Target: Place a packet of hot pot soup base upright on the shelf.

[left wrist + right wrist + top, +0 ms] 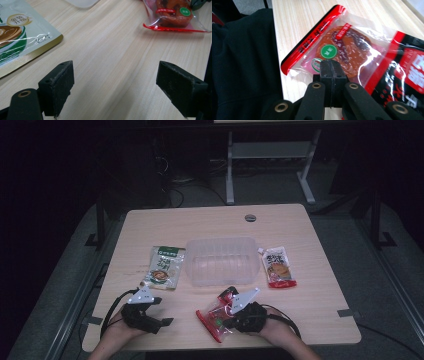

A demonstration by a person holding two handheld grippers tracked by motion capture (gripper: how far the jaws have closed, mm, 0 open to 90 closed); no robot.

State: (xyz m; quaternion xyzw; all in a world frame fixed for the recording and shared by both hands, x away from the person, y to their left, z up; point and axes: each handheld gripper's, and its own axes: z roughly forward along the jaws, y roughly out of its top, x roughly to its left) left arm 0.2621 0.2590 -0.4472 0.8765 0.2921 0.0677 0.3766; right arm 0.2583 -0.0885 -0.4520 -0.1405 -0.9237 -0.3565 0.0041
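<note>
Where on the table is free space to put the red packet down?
Bare wood lies behind the clear tub up to the far table edge, and between the left hand-held gripper and the red packet. It is crowded beside the tub: green pouch left, red sachet right.

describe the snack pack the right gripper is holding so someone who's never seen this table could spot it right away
Start at the clear plastic tub in the middle of the table, then come to the near edge. The red-edged clear packet lies there, clamped in the right gripper. Unlike the green pouch and the red pouch beside the tub, it is see-through, showing reddish-brown food and a round green sticker.
</note>
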